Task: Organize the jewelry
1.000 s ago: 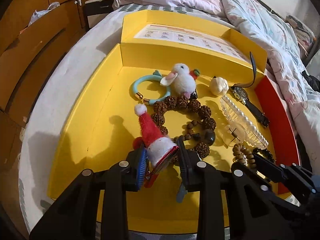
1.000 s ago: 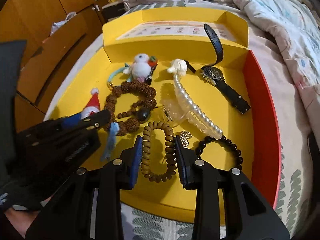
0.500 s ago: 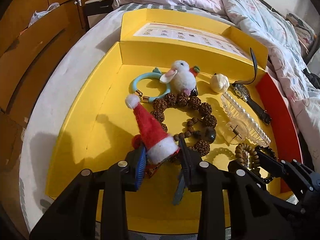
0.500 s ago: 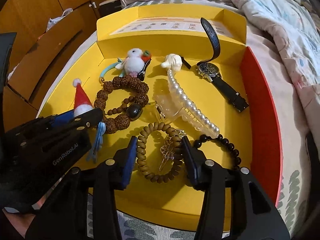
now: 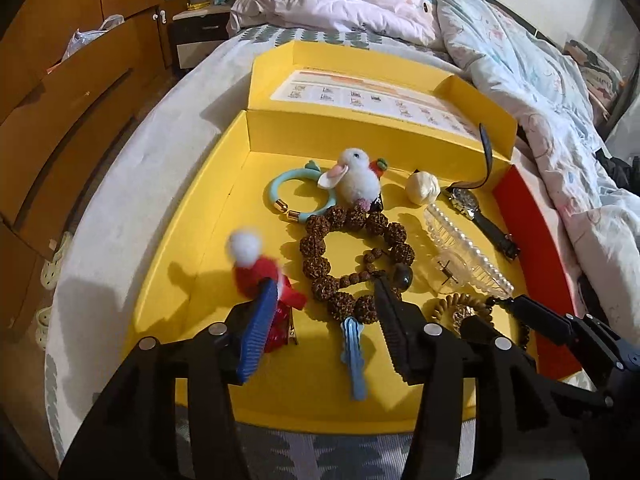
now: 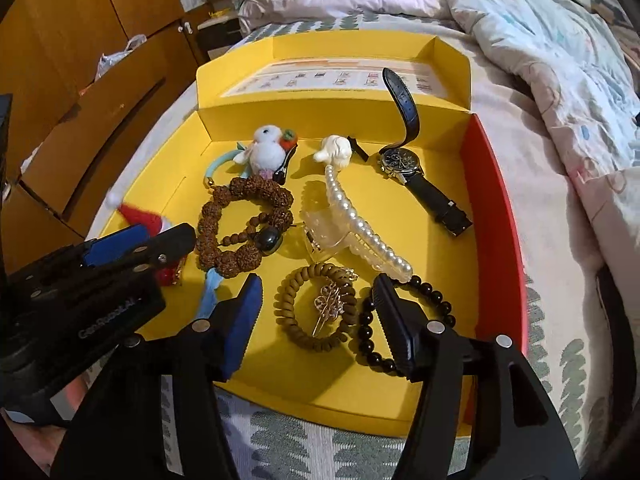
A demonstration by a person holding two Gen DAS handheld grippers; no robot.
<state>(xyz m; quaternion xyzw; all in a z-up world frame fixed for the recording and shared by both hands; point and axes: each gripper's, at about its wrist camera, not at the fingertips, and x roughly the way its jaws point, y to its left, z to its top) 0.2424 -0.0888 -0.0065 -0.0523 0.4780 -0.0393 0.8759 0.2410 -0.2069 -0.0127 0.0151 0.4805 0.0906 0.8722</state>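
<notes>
Jewelry sits in a yellow tray (image 6: 280, 392) on a bed; we go left to right.

Left gripper (image 5: 326, 312): jaws opening, standing about halfway apart. We see the Santa hat clip (image 5: 260, 272) blurred against the outer side of the blue-padded left finger, not pinched between the pads. Between the jaws lie only a light blue clip (image 5: 354, 354) and the tray floor.

Next over, we note a teal bangle (image 5: 286, 184) and a white plush bunny clip (image 5: 358, 178) at the back, and a brown rudraksha bead bracelet (image 6: 240, 224) in front of them, touching the bunny.

Centre: a cream flower clip (image 6: 336, 150) by the back wall, a pearl claw clip (image 6: 356, 224) running toward the front.

Right gripper (image 6: 316, 312): jaws opening, fairly wide, pads clear of everything. Between them we see a brown coil hair tie (image 6: 292, 320) with a gold brooch (image 6: 330, 304) lying on it, both resting on the tray. A black bead bracelet (image 6: 436, 300) passes under the right finger.

Far right: a black-strap wristwatch (image 6: 404, 160) near the tray's red side wall (image 6: 500, 224), one strap end standing up.
</notes>
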